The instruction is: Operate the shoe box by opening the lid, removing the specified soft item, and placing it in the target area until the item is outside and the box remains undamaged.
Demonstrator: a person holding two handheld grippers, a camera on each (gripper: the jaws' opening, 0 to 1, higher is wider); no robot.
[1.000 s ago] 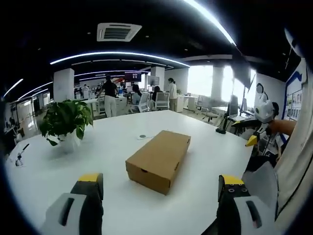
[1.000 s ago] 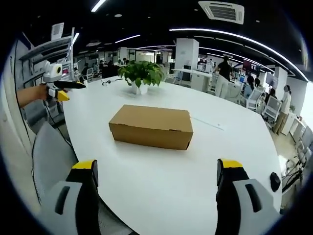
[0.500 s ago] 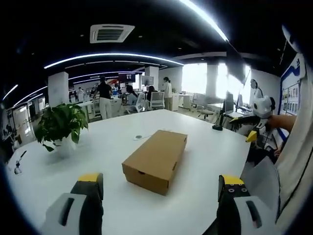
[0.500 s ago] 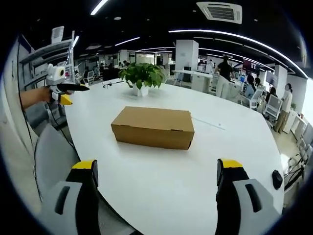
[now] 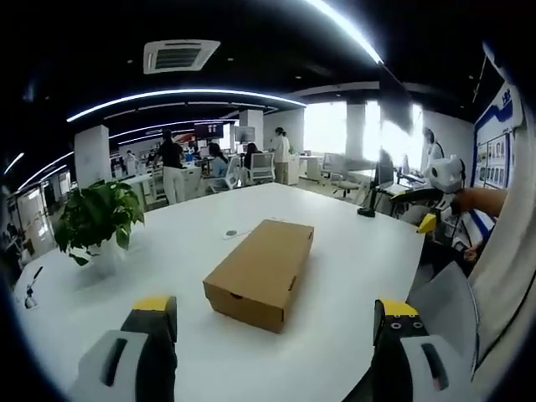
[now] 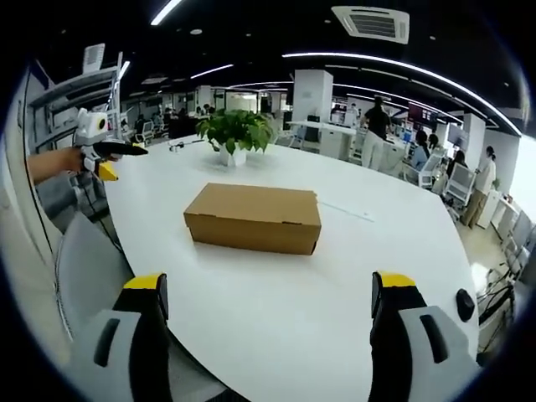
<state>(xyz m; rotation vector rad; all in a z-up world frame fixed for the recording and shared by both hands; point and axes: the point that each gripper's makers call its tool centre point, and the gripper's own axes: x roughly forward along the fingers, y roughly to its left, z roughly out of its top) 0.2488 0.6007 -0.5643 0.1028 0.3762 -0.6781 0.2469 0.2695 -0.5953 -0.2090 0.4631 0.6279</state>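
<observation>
Approach is the step in hand, as I judge it: the plain brown cardboard shoe box [image 5: 260,271] lies closed on the wide white round counter [image 5: 352,276], and neither pair of tongs is touching it. To do this well, I would bring both tools down toward the lid's front lip slowly. One should steady the lower part of the box while the other lifts the lid by its edge, without pinching the thin cardboard hard, so the box is not dented. The soft item is inside, I suppose; it cannot be seen with the lid on.

In the left gripper view, the left tongs [image 5: 272,322] are spread wide, with nothing between the yellow-tipped jaws. They are held low near the counter edge and point along the box's length, toward one short end. A green leafy plant in a white pot [image 5: 94,224] stands well apart on the left. The right tongs [image 5: 429,221] appear far at the right, held in a hand [image 5: 473,199].

In the right gripper view, the left tongs [image 6: 107,167] show at the left edge. The right tongs [image 6: 272,322] are also wide apart and empty, facing the long side of the shoe box [image 6: 253,218], which sits near the counter's middle.
</observation>
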